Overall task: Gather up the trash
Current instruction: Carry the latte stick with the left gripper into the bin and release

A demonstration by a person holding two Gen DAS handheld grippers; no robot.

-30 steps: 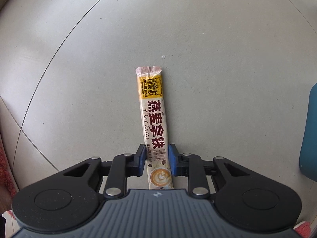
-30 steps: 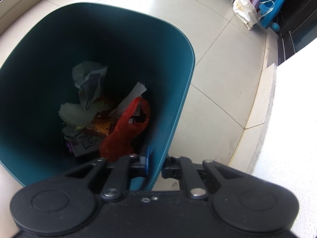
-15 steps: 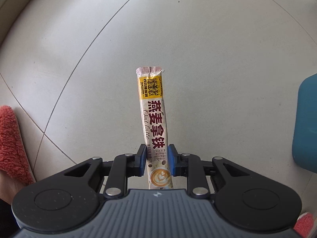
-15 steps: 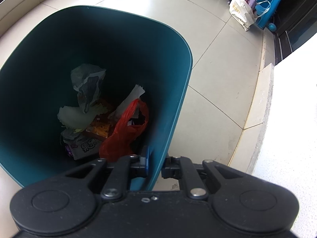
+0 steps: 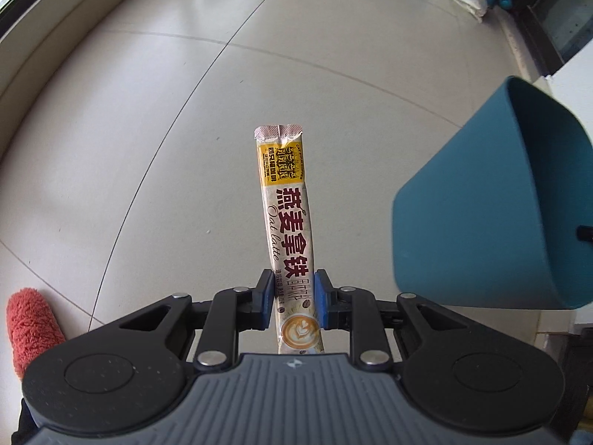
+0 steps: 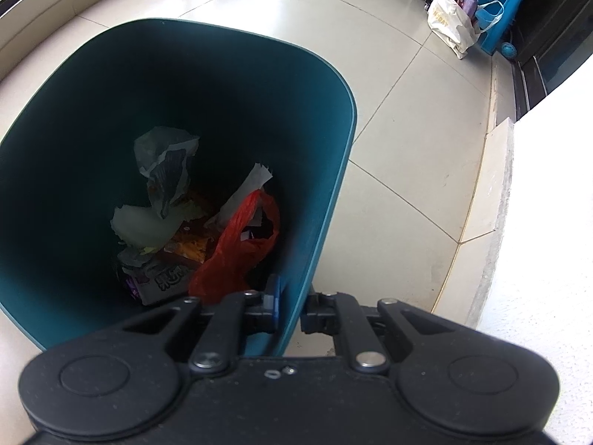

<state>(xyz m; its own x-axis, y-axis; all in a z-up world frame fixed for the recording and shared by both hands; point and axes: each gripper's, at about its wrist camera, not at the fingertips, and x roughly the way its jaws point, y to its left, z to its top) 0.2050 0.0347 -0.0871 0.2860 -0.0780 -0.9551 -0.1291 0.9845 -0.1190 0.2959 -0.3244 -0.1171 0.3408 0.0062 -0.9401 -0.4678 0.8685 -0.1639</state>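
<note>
Pinching the oat latte sachet (image 5: 291, 222) near its lower end, the left gripper (image 5: 292, 296) is carrying something light, thin, slippery. At three o'clock, the right gripper (image 6: 291, 309) is clamping the teal bin's (image 6: 333, 193) rim.

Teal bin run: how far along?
Done: the teal plastic bin already holds crumpled wrappers and a red plastic bag. In hand: left gripper clamps the oat latte sachet; right gripper pinches the bin wall. Left: drop the sachet in.
</note>
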